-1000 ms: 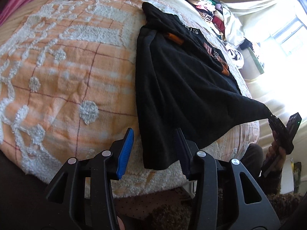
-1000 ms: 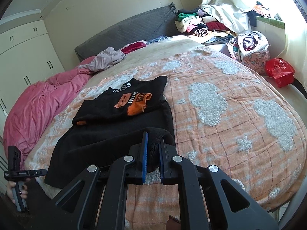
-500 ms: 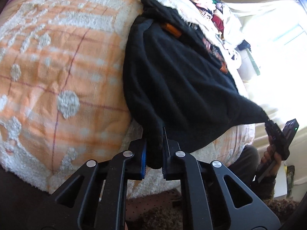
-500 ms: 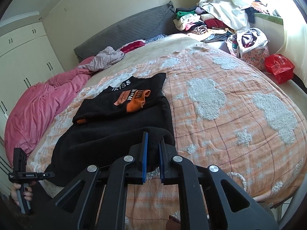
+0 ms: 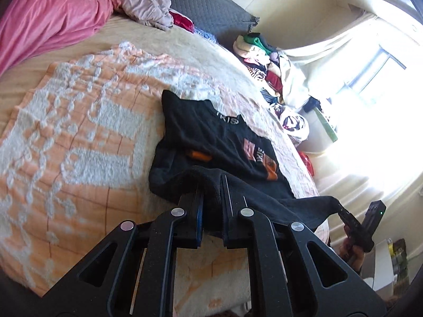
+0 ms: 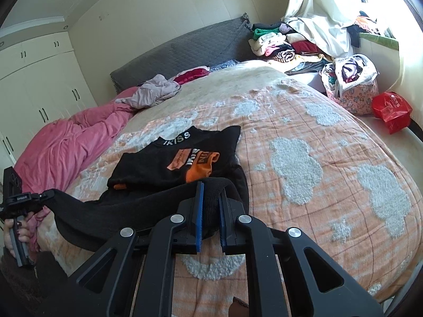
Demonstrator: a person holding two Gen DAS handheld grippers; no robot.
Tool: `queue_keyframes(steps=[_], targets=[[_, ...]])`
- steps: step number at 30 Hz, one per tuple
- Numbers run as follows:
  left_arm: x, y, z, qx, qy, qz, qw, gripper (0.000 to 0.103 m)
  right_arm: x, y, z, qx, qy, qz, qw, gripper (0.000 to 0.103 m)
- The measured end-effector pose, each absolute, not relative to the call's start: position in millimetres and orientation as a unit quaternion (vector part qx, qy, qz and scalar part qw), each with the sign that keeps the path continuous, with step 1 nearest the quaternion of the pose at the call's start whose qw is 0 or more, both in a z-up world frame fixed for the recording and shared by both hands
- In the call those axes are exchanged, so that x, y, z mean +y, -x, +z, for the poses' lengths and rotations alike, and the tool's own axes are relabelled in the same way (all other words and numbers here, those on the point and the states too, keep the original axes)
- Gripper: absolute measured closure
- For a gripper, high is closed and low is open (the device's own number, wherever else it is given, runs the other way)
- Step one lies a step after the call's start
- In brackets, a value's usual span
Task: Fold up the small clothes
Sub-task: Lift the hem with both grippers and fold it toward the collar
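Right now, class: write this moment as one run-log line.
left gripper: shut on black top hem corner | right gripper: shut on other corner | hem: lifted off orange blanket | collar end: flat

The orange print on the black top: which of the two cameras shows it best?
The right wrist view. There the orange print faces the camera, with the letters at the collar readable. In the left wrist view the black top lies at a slant, so the print looks squeezed and small, beyond the left claw.
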State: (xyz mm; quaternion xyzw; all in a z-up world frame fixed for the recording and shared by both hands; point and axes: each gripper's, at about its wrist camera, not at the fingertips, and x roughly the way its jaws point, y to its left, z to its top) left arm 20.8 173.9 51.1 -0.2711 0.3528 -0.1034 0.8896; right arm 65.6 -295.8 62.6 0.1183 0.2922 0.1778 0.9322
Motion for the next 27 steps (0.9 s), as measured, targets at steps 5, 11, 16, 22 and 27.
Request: queue_keyframes(steps=[5,11,16,22,27], targets=[[182.8,-50.0,71.5,0.326,0.275,-0.096,0.899,0.099,-291.3,-84.7,87.5,0.267,-0.126,0.185,0.938,0.094],[193.1,-84.2,83.6,0.311,0.269,-0.085,0.908,0.099,-286.9,-112.9,109.2,0.244,-0.133,0.181,0.944,0.094],[201.3,-109.5,79.1,0.318,0.270,-0.080,0.905,0.099,-284.9,-140.3,113.6,0.248,-0.162,0.186,0.937,0.094],[207.4,-136.9,77.4,0.323,0.264,-0.077,0.906,0.099,-278.7,-173.6,115.8,0.248,-0.167,0.175,0.938,0.094],[206.8,-160.6,71.0,0.324,0.247,-0.064,0.911,0.099,-269.3,-203.8,107.0,0.252,-0.155,0.156,0.942,0.094]])
